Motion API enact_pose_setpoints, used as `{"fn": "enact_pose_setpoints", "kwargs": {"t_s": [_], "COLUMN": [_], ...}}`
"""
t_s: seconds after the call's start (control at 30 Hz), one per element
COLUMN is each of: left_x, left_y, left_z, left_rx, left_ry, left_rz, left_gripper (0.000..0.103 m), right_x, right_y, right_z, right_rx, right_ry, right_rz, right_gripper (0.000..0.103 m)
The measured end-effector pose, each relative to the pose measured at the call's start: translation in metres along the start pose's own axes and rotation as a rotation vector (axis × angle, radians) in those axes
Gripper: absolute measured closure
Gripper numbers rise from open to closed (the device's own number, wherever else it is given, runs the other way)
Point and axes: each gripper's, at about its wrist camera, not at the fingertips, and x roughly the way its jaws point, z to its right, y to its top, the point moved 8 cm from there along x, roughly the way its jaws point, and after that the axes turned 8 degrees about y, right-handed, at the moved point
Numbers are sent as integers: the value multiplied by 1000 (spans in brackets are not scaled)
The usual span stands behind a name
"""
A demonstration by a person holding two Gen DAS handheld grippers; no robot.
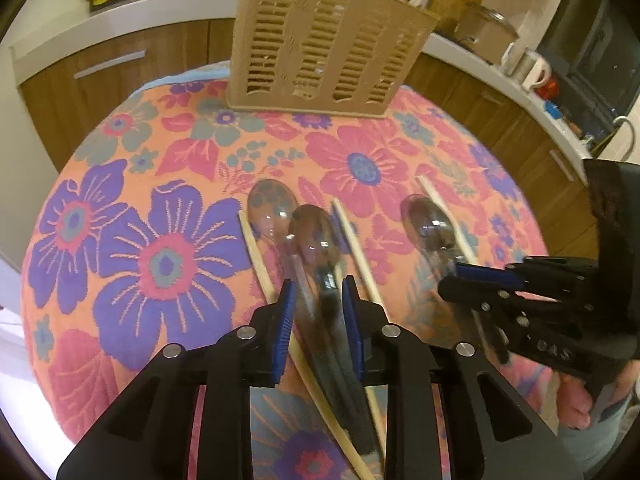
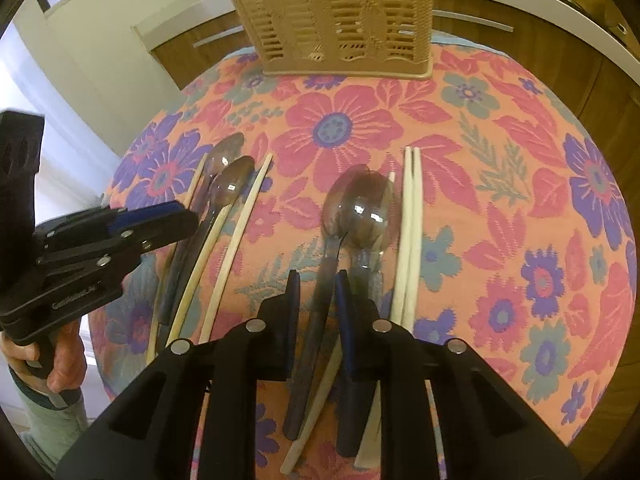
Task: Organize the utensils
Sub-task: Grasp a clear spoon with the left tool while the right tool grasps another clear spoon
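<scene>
Your floral tabletop (image 1: 120, 240) fills most of both views, with kitchen cabinets (image 1: 120, 68) curving behind it along the top of the frame. At upper centre stands the slatted beige utensil basket (image 1: 324, 48), upright near the far edge of the tabletop, and nothing can be made out inside it through the slats.

Below it, in the middle of the frame, the utensils lie in two loose groups with handles pointing toward you. In the left wrist view, two spoons (image 1: 316, 236) sit overlapping between pale chopsticks (image 1: 356, 248). In the right wrist view, another pair of spoons (image 2: 360, 208) lies just left of two chopsticks (image 2: 412, 216) pressed together side by side.

Your left gripper (image 1: 318, 304) has its blue pads apart, straddling a spoon handle without pinching it. Your right gripper (image 2: 318, 304) is likewise apart, one spoon handle running between the pads.

Expect the spoons to be light, rigid and glossy, so likely slippery: take hold on the dark handle, not the shiny bowl. Overlapping neighbours may drag along. The chopsticks look thin and stiff, and will probably roll on the cloth, so pinch mid-length.
</scene>
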Motion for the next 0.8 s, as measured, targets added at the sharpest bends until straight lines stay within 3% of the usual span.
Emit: {"fn": "enact_pose_setpoints", "kwargs": {"t_s": [0.2, 0.33, 0.43, 0.63, 0.8], "left_x": [10, 14, 15, -2, -32], "left_y": [8, 13, 14, 17, 15], "left_z": [-2, 0, 4, 4, -20], "left_rx": [7, 17, 15, -25, -80], "left_ry": [47, 64, 60, 24, 2], "left_rz": [-8, -14, -14, 46, 82], "left_gripper": [80, 82, 91, 93, 93], "right_x": [7, 10, 9, -4, 4], "right_y": [9, 11, 9, 13, 16], "right_z": [-2, -4, -9, -20, -29], "right_rx": [-14, -38, -44, -44, -18], "right_ry": [-17, -48, -14, 57, 162], "right_rz": [-7, -5, 3, 42, 5], "right_gripper": [88, 97, 102, 102, 102]}}
